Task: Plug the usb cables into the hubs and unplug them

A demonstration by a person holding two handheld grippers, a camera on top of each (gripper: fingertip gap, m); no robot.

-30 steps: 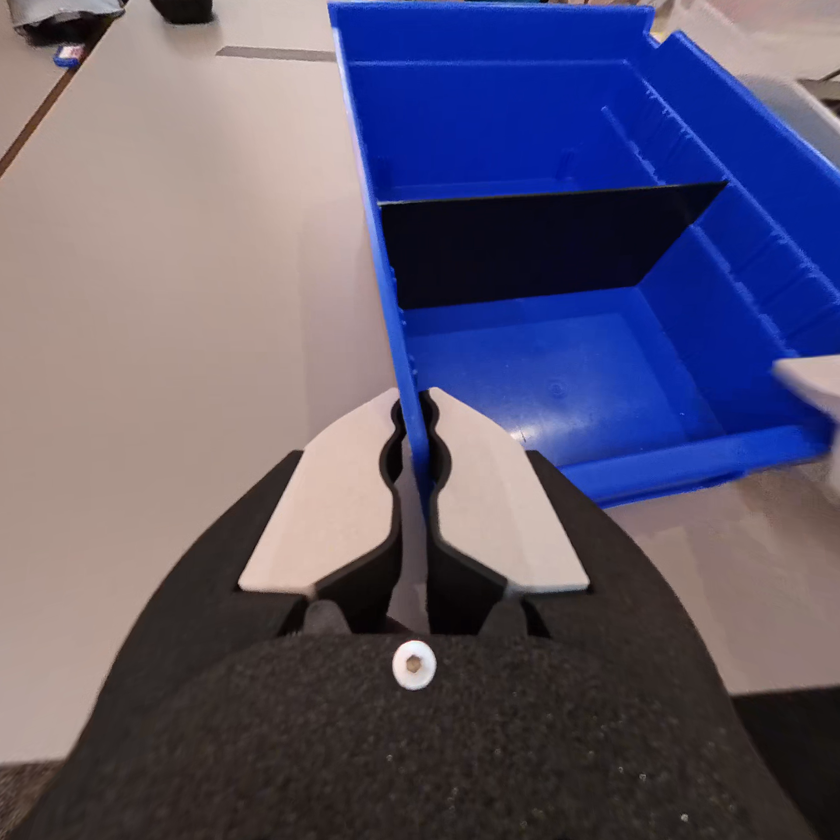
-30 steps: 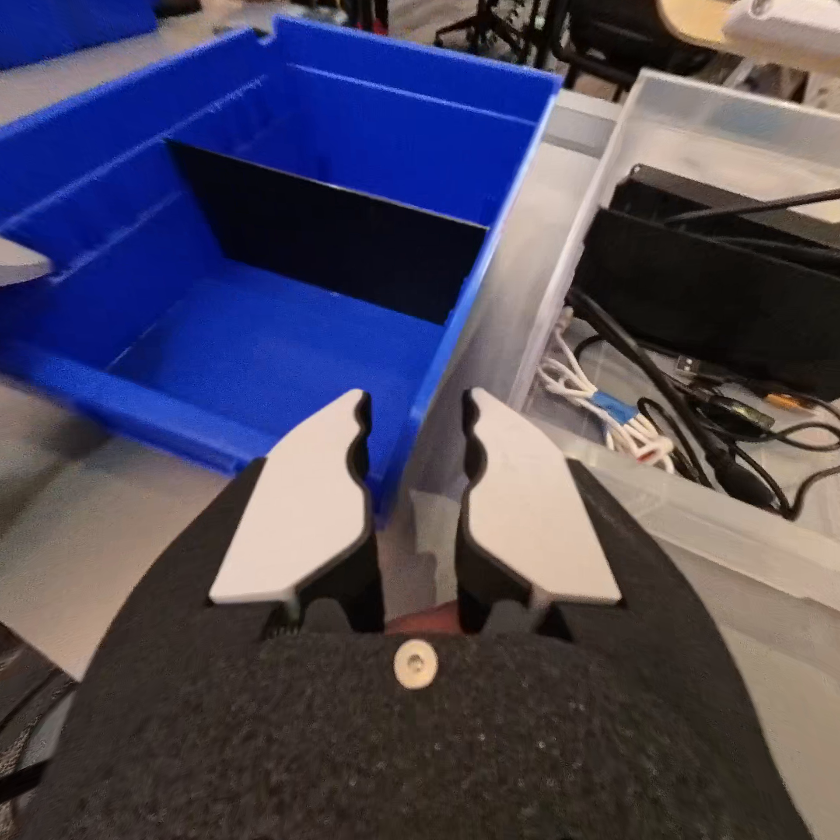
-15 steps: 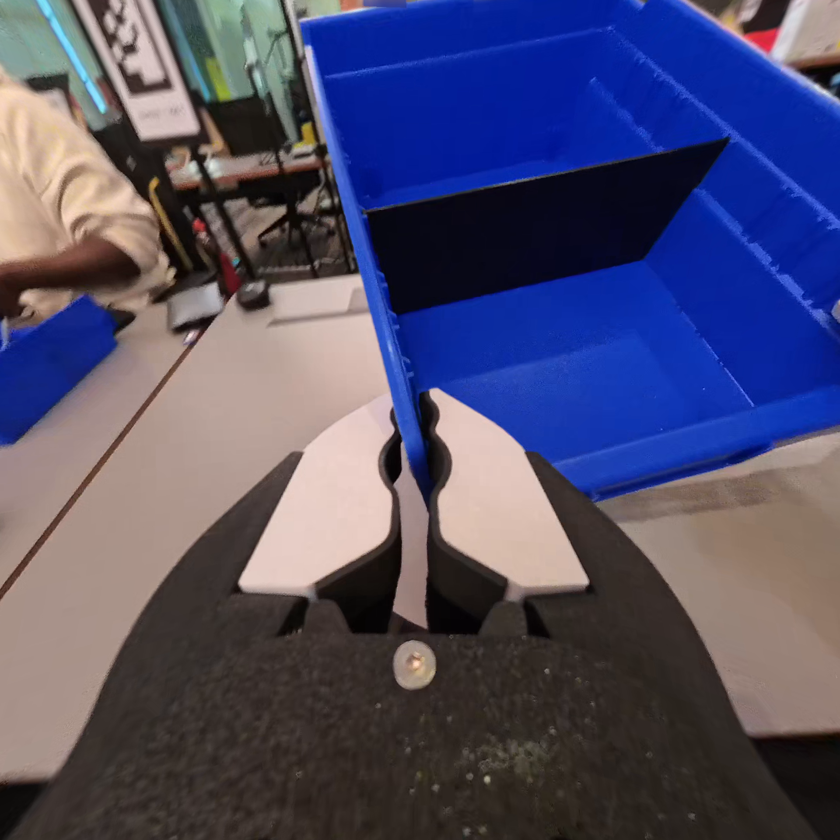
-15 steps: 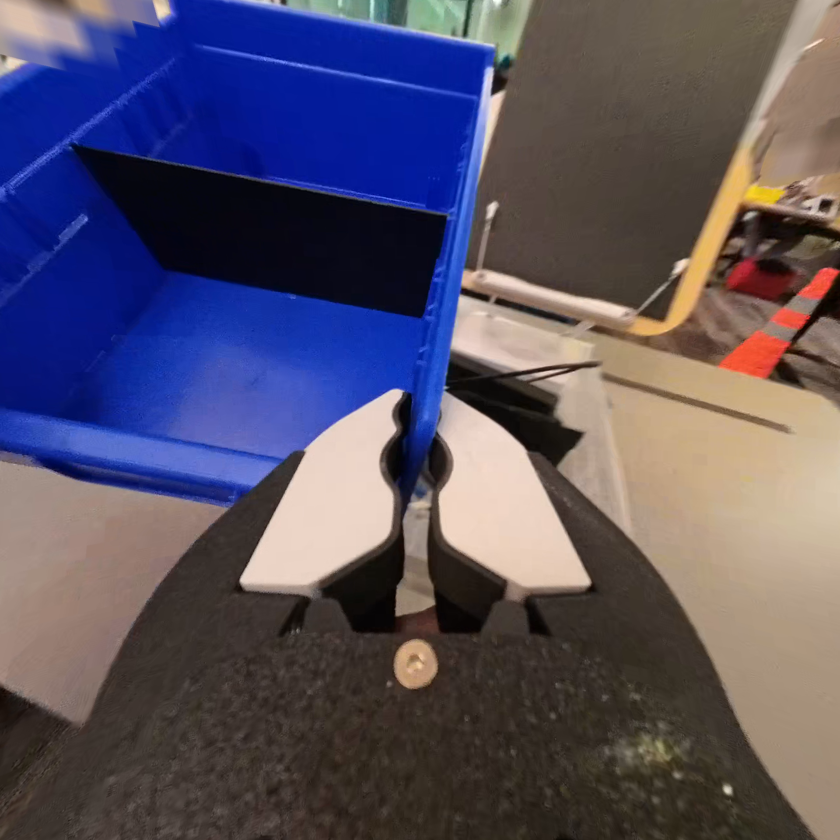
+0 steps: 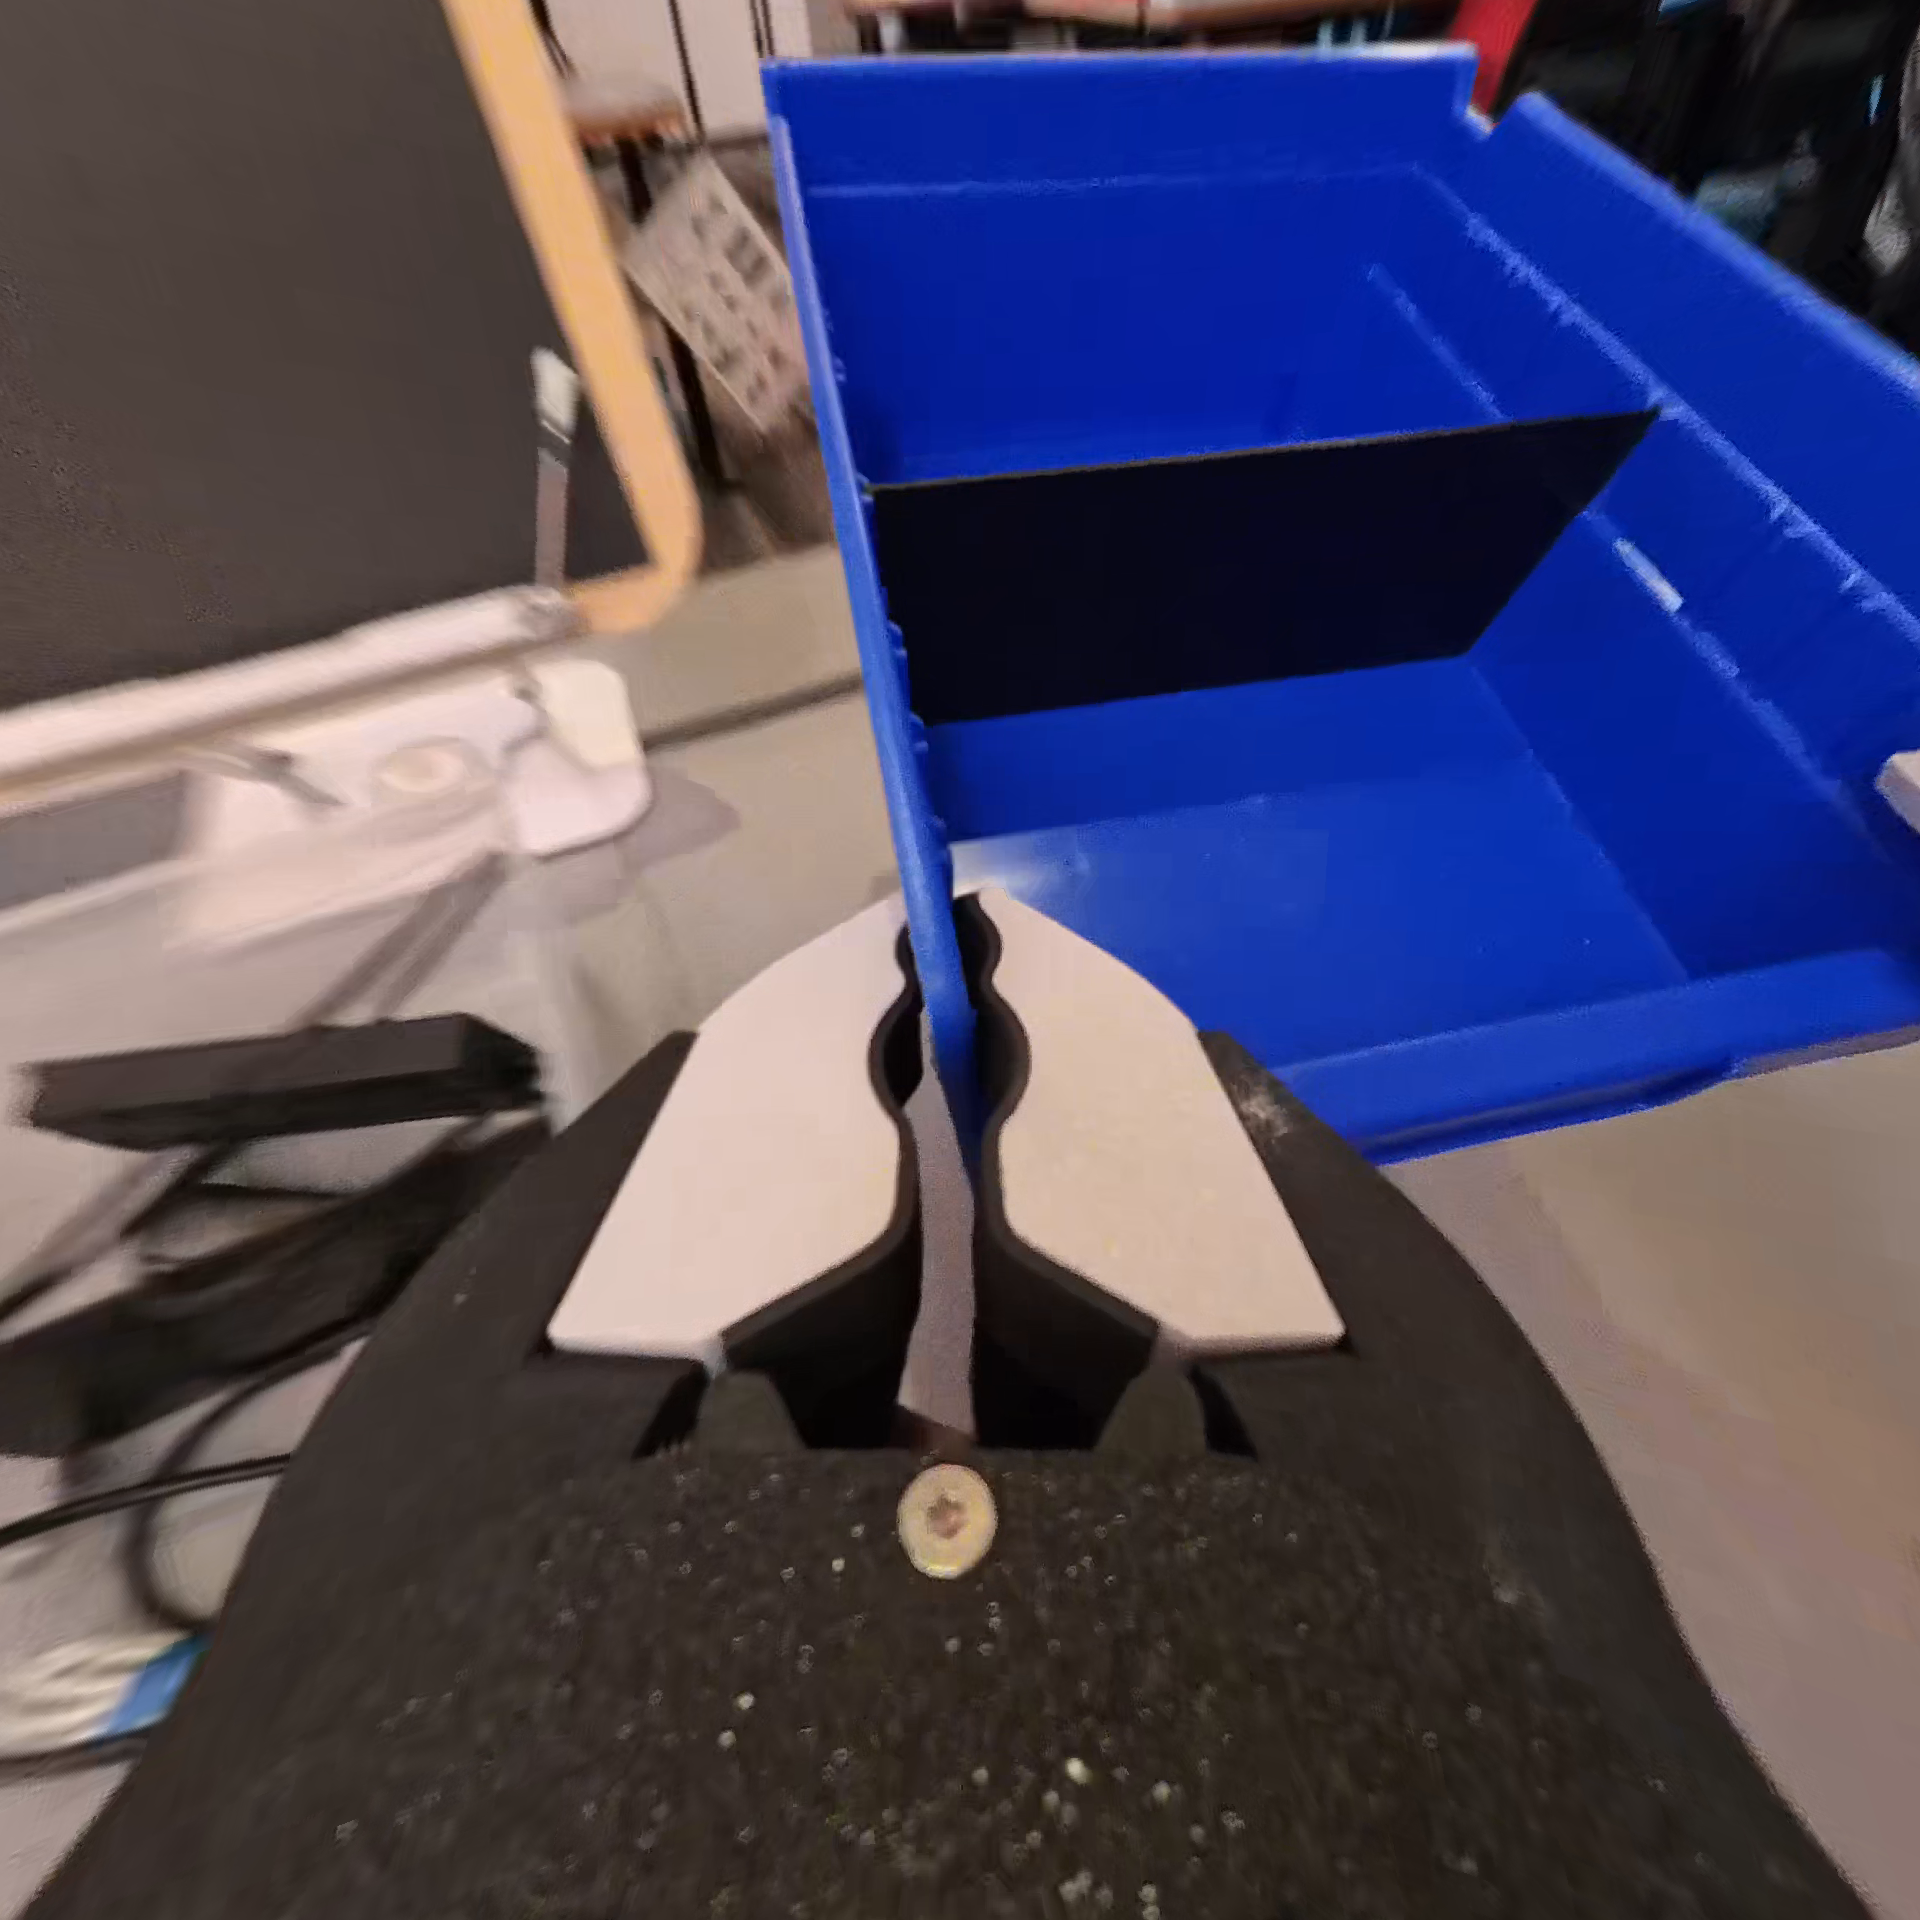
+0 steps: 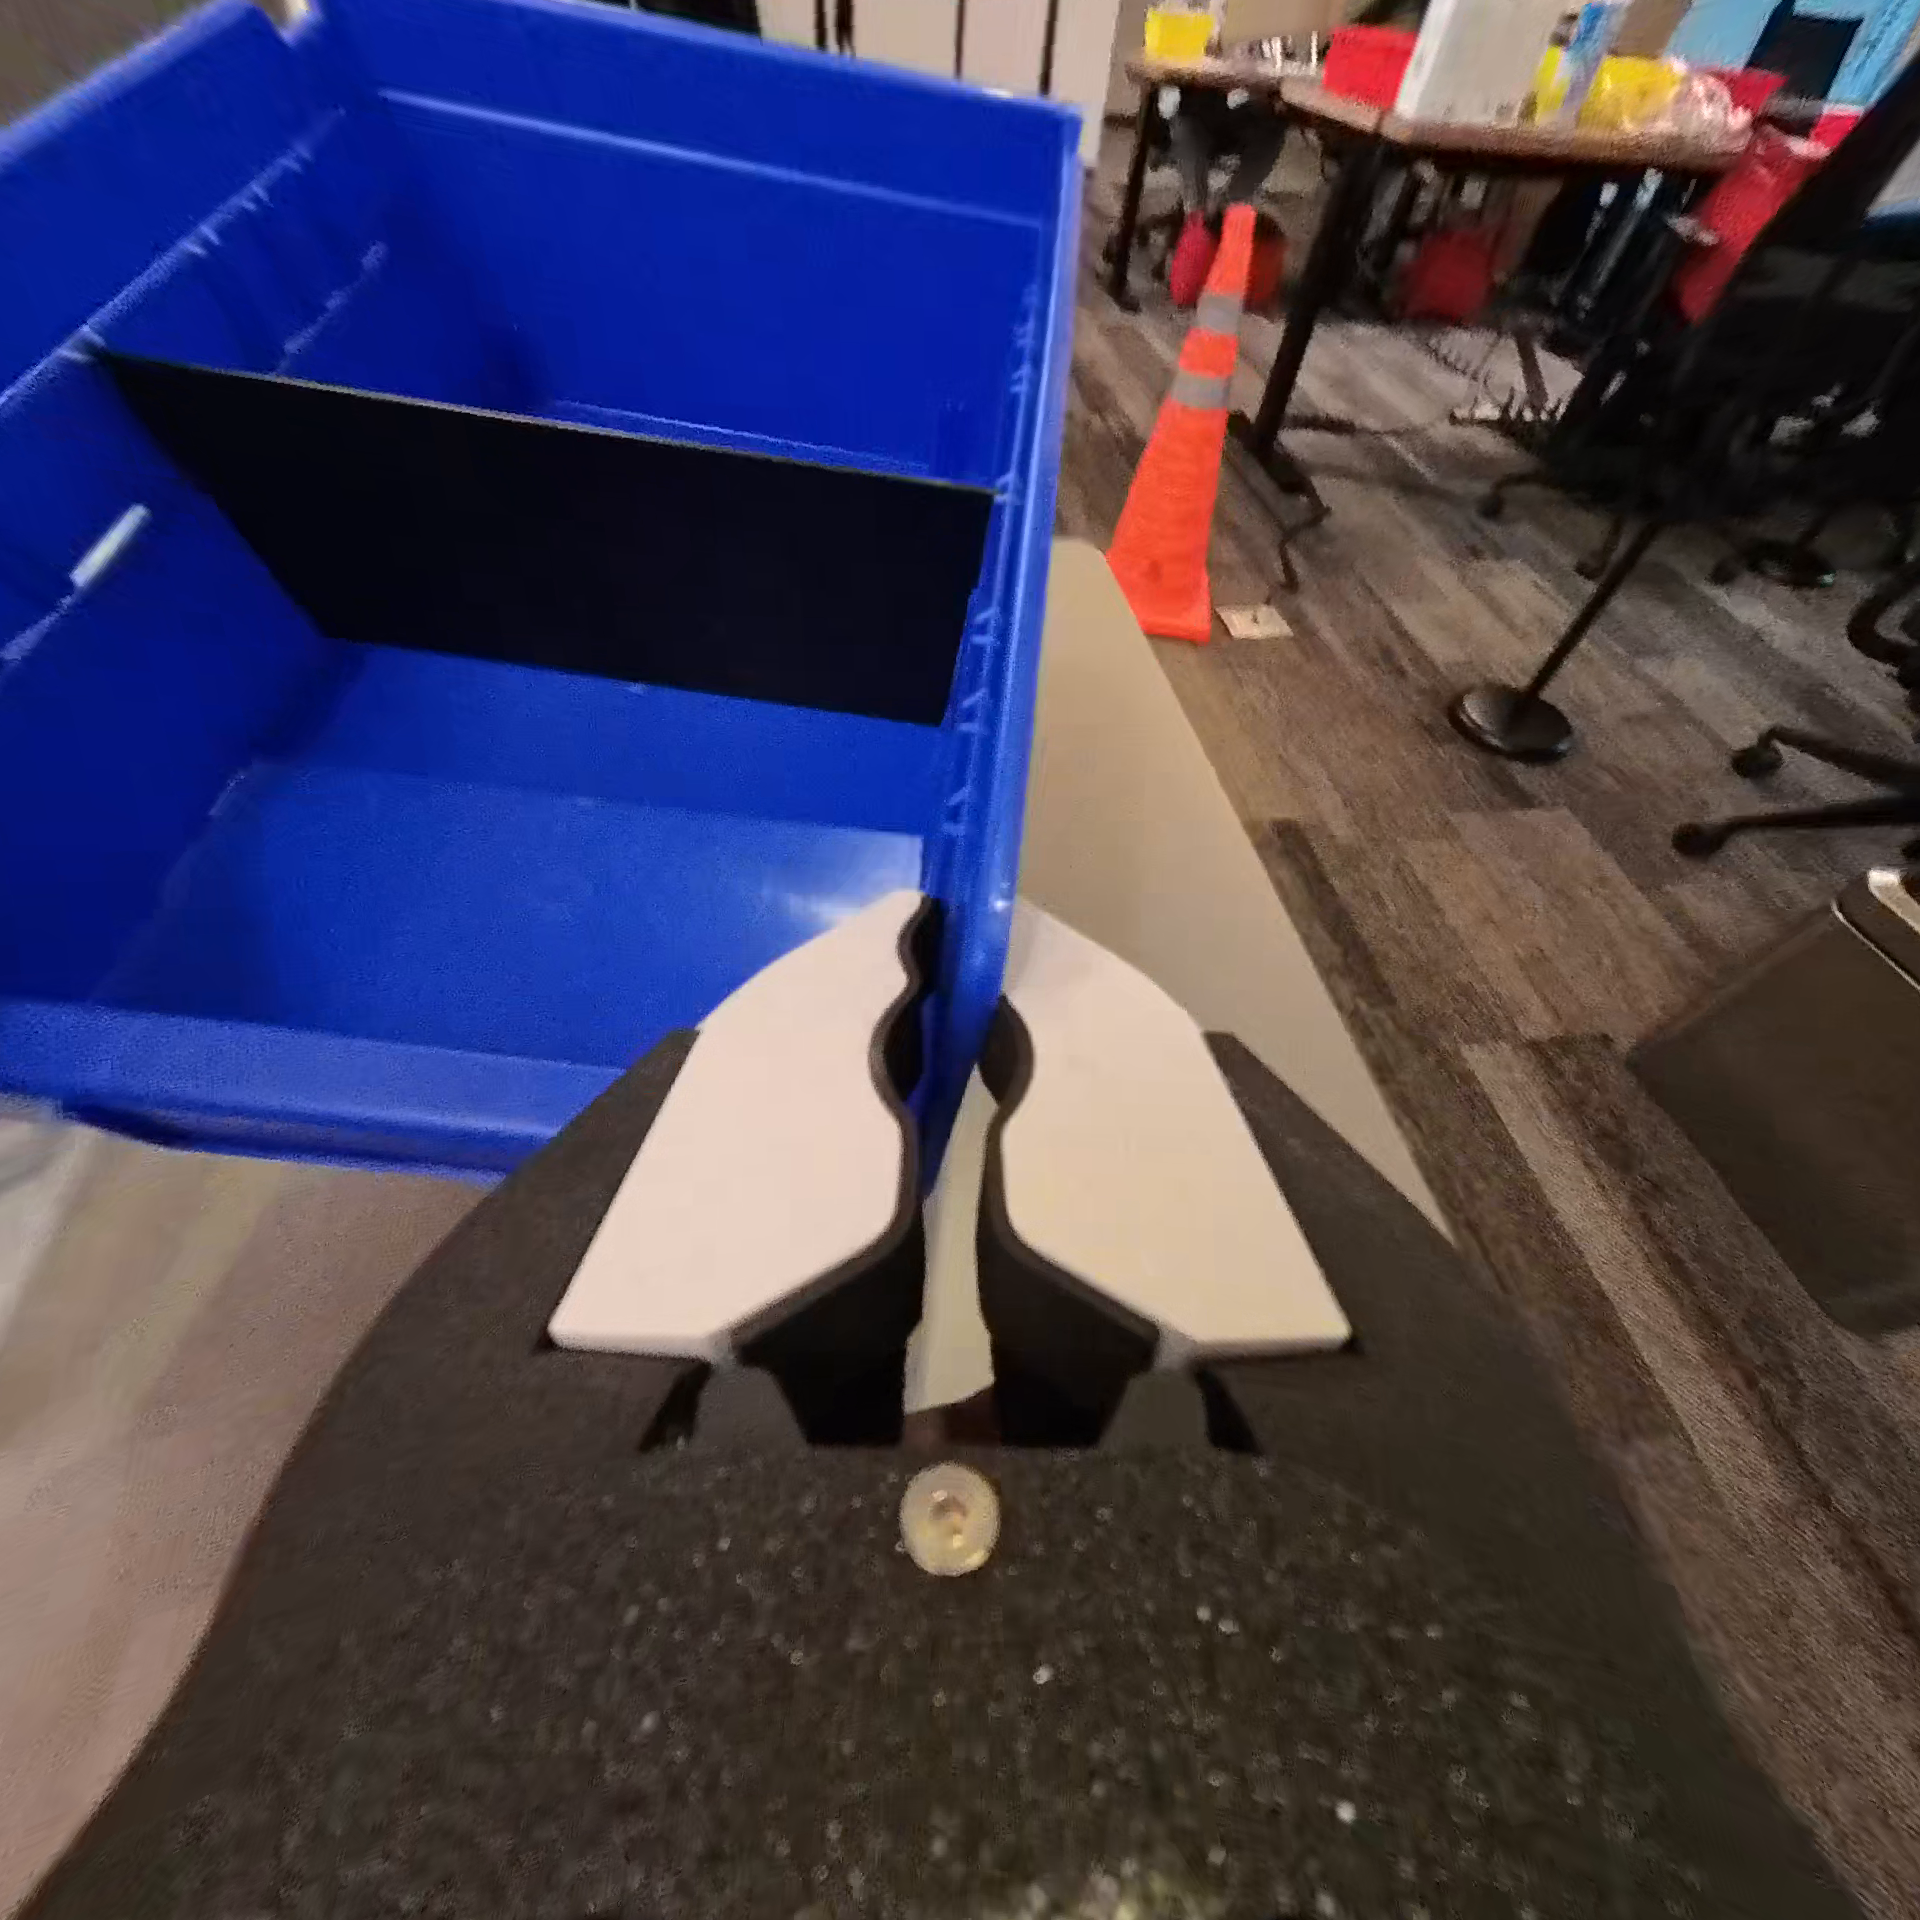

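Note:
An empty blue bin (image 5: 1299, 914) with a black divider (image 5: 1195, 561) across its middle is held off the table, tilted. My left gripper (image 5: 940, 925) is shut on the bin's left wall near the front corner. My right gripper (image 6: 961, 930) is shut on the bin's right wall (image 6: 987, 727). The right gripper's fingertip shows at the bin's far right edge in the left wrist view (image 5: 1901, 790). A black hub (image 5: 281, 1075) with dark cables (image 5: 208, 1320) lies in a clear tub at the lower left of the left wrist view, blurred.
The grey table (image 5: 1621, 1351) lies under the bin, its right edge (image 6: 1226, 790) beside a wood-pattern floor. An orange cone (image 6: 1179, 447), chair bases (image 6: 1507, 717) and tables stand on the floor to the right. A dark panel with a yellow frame (image 5: 582, 312) stands left.
Both grippers have swung the bin to the right while holding it. The right gripper closed on the bin's right wall between one second and half a second ago. The clear tub now lies left of the bin.

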